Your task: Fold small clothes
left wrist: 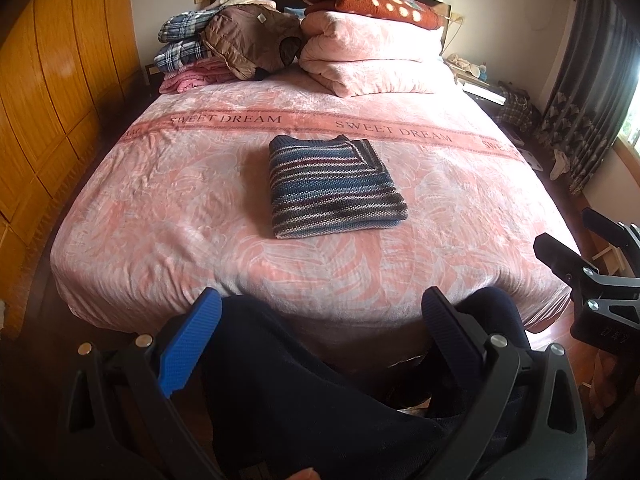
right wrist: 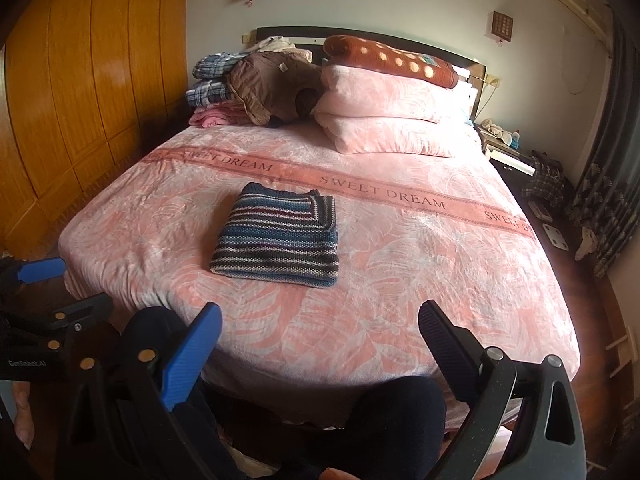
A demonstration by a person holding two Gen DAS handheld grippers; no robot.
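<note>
A: Knitted wool, striped in blue, grey, maroon and white: one sweater (left wrist: 334, 188), folded into a compact rectangle, lying flat near the middle of the bed (left wrist: 180, 216), just in front of the printed band reading "SWEET DREAM" (left wrist: 394, 130).

B: Entered. Covering of the bed?

A: Pink plush spread with a pale leaf pattern. At the headboard end: a stack of plaid and pink folded clothes (left wrist: 182, 54) on the left, a brown padded jacket (left wrist: 252, 42) leaning against it, a folded pink quilt (left wrist: 372, 54) on the right, and a rust blanket with pale dots (left wrist: 372, 2) on top of the quilt.

B: Left gripper (left wrist: 322, 320)?

A: Held back at the foot of the bed, well apart from the sweater. Its jaws stand wide apart with nothing between them (blue pad (left wrist: 192, 344) on one finger, dark pad on the other). Dark-trousered legs (left wrist: 304, 392) of the person show behind the fingers.

B: Right gripper (right wrist: 320, 334)?

A: Same entry: at the foot of the bed, jaws spread wide, empty, well short of the sweater. In the left wrist view it appears at the right edge; in the right wrist view the left one shows at the left edge.

B: Surroundings?

A: Orange wooden wardrobe (right wrist: 92, 76) along the left wall, dark patterned curtain (left wrist: 588, 96) at the right by a window, cluttered bedside table (right wrist: 504, 136) beyond the quilt.
</note>
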